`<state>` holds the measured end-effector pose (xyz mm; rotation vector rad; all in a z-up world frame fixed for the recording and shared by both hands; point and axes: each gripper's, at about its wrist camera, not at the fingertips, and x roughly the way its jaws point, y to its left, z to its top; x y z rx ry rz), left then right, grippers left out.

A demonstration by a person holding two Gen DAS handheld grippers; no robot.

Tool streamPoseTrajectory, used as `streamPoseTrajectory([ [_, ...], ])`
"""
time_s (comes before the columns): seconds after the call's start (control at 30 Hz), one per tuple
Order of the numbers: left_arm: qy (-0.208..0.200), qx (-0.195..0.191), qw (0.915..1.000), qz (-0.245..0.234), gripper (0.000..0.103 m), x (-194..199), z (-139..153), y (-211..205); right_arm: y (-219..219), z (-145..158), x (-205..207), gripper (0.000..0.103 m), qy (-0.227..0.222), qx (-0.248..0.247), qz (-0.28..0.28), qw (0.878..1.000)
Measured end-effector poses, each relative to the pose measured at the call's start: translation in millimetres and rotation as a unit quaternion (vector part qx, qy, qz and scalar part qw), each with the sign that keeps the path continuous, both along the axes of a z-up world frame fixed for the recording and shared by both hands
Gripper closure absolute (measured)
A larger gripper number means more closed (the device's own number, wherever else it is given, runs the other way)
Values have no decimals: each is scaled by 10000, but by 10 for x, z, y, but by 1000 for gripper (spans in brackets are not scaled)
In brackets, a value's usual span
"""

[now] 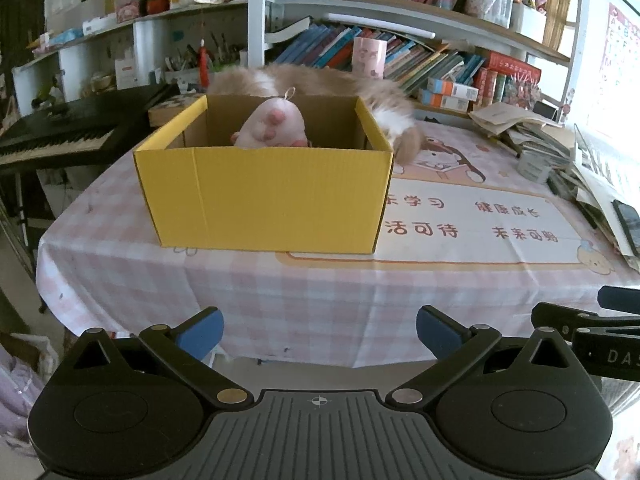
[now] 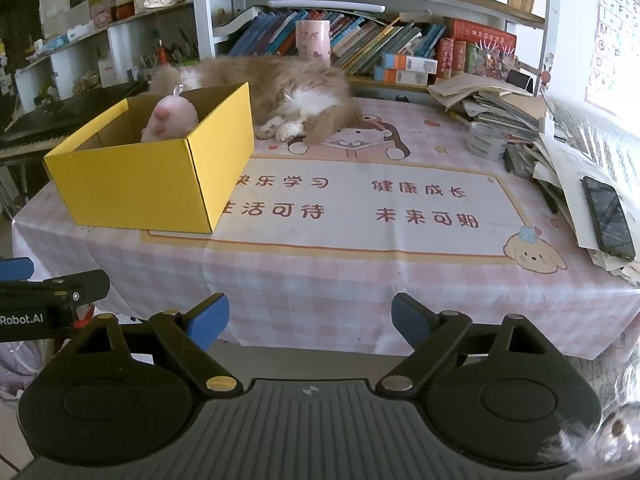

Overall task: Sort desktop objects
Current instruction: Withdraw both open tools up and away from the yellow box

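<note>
A yellow cardboard box [image 1: 264,196] [image 2: 144,184] stands on the left part of the table. Inside it a pink plush paw toy [image 1: 274,126] [image 2: 170,120] sticks up above the rim. My left gripper [image 1: 320,334] hangs open before the table's front edge, with nothing between its blue pads. My right gripper [image 2: 310,320] is also open and empty, in front of the table edge and to the right of the left one. Each gripper shows at the side of the other's view.
A fluffy cat [image 2: 280,92] lies on the table behind the box. Tape rolls [image 2: 486,140], a stack of papers and books [image 2: 496,100] and a black phone [image 2: 608,216] crowd the right side. A pink printed cloth [image 2: 360,208] covers the table; a keyboard [image 1: 52,140] stands at left.
</note>
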<state>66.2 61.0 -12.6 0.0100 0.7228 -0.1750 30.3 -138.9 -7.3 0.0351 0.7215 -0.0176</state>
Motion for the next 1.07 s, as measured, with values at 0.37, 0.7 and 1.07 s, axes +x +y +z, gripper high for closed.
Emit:
streamPoseTrajectory([
  [0.37, 52, 3, 10000, -53, 0, 15, -26, -32, -21, -3, 2, 14, 35, 22, -38, 10000],
  [0.7, 111, -31, 9999, -64, 0, 38, -30, -33, -38, -29, 11, 14, 92, 64, 8, 9999],
  [1.07, 210, -197, 9996, -3, 0, 83, -61, -8, -44, -34, 64, 14, 169, 94, 46, 9998],
])
